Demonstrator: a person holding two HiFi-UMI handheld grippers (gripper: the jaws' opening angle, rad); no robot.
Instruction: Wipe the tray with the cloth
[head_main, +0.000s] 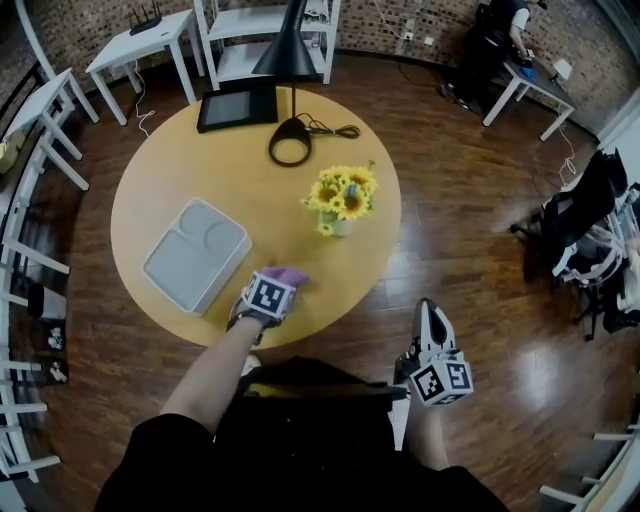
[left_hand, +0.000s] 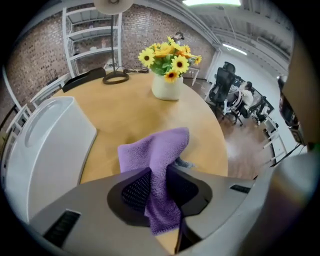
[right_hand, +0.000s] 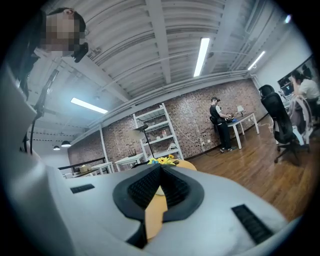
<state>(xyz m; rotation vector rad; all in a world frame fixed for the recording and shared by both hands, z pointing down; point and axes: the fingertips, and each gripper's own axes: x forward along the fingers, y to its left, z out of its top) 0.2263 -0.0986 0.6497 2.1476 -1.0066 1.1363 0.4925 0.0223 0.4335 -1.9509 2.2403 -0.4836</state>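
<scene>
Round wooden table (head_main: 200, 165): grey tray (head_main: 180, 265), purple cloth (head_main: 288, 273), flower vase (head_main: 338, 225), lamp (head_main: 290, 55), black tablet (head_main: 237, 106).

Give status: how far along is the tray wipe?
Done: the left gripper is clamped on the purple cloth. In hand: the cloth is over the table, beside the tray and apart from it. Left: bring the cloth onto the tray and wipe. The right gripper is shut, empty and off the table.
</scene>
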